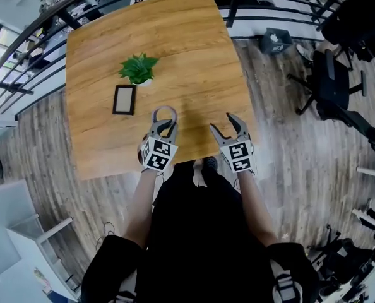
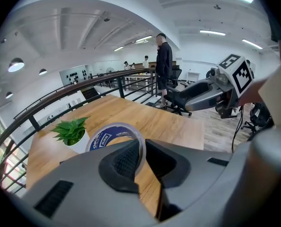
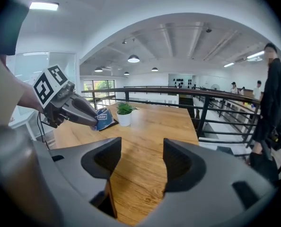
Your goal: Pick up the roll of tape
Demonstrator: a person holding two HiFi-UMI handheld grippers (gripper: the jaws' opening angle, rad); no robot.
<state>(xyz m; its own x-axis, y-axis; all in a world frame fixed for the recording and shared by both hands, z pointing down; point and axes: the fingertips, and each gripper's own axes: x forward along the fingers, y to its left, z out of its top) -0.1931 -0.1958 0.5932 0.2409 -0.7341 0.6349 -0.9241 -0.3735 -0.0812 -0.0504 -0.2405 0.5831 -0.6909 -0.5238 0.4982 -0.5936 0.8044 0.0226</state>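
**Roll of tape pinched in the left gripper, right one wide and empty**

Roll of tape (image 1: 165, 114) is sitting in the left gripper (image 1: 165, 124), over the near part of the wooden table (image 1: 194, 55). In the left gripper view the jaws are narrow and clamped on the wall of the ring. One pad is inside the hole and the other is outside, so the roll (image 2: 113, 135) sticks up on edge past the tips (image 2: 143, 150). From the right gripper view the roll (image 3: 101, 118) looks to be off the wood, but I can't say for sure.

Right gripper (image 1: 224, 124) has its jaws spread wide. Its own view (image 3: 141, 157) shows only tabletop between them. It hangs near the table's near right corner, well apart from the left gripper.

Edges and room:
- Both grippers are just inside the near edge, with the person's legs and the plank floor (image 1: 288, 150) right behind it.
- The potted plant (image 1: 139, 68) and a small dark frame (image 1: 124, 100) lying flat sit ahead and to the left of the left gripper. The frame is the nearer of the two.
- The whole right half and the far end of the table are bare wood, so that's the open side.
- A black railing (image 1: 36, 24) curves round the far and left sides of the table.
- An office chair (image 1: 336, 87) stands out on the floor to the right, well away from the table edge.
- The left gripper view also shows a person (image 2: 164, 60) standing by the railing beyond the far end.
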